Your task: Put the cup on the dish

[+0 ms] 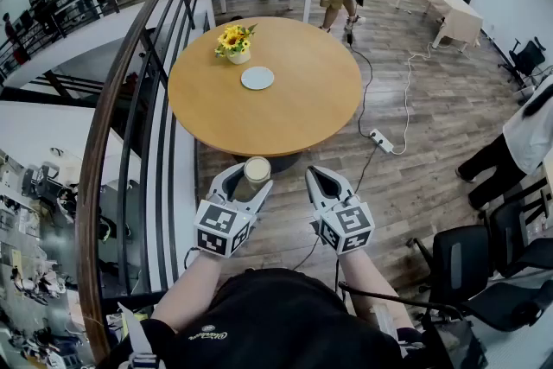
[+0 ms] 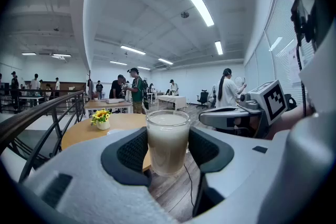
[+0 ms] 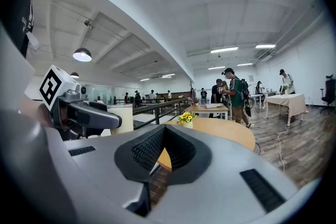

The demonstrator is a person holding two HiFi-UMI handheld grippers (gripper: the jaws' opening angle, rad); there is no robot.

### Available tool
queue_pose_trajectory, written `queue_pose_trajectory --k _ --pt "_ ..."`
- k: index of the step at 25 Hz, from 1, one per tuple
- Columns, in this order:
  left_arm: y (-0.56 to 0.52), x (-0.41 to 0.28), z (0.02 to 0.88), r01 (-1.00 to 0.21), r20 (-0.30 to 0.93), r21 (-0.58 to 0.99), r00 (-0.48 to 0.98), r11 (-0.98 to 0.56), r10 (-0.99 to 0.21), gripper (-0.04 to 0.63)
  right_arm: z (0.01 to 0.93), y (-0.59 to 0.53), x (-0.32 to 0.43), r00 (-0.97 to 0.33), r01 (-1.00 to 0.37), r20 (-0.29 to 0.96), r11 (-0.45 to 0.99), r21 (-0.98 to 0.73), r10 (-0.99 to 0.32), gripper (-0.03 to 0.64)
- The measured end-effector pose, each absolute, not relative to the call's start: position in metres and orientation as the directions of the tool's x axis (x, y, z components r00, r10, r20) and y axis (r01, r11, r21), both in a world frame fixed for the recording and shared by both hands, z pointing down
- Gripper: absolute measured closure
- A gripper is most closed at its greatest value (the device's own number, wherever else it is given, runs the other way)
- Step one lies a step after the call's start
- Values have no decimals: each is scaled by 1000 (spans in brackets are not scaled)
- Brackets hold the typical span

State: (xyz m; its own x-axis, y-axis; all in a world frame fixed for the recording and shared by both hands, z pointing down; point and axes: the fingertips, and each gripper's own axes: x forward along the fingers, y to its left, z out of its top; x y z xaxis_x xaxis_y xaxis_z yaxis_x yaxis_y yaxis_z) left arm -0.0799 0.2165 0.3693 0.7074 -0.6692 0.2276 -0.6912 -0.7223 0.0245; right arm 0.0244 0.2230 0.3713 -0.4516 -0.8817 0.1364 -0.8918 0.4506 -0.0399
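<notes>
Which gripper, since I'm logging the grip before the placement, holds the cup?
The left gripper: its jaws clamp the cup of milky liquid. The right gripper is shut, with nothing between its jaws.

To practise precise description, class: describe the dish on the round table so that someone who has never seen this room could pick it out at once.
Find the round wooden table beside the railing. On its far half, just this side of the pot of yellow flowers, lies the dish. It is the only flat, plain white disc there, low where the pot stands tall.
</notes>
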Motion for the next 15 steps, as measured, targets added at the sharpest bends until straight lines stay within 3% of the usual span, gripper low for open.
queue_pose_trajectory --k 6,15 --pt "221 -68 367 -691 229 28 708 -722 -669 354 368 226 36 -471 -880 92 461 -117 -877 611" --pt "225 -46 366 -712 217 22 689 -702 -692 354 376 231 58 -475 -880 138 472 -59 -869 611"
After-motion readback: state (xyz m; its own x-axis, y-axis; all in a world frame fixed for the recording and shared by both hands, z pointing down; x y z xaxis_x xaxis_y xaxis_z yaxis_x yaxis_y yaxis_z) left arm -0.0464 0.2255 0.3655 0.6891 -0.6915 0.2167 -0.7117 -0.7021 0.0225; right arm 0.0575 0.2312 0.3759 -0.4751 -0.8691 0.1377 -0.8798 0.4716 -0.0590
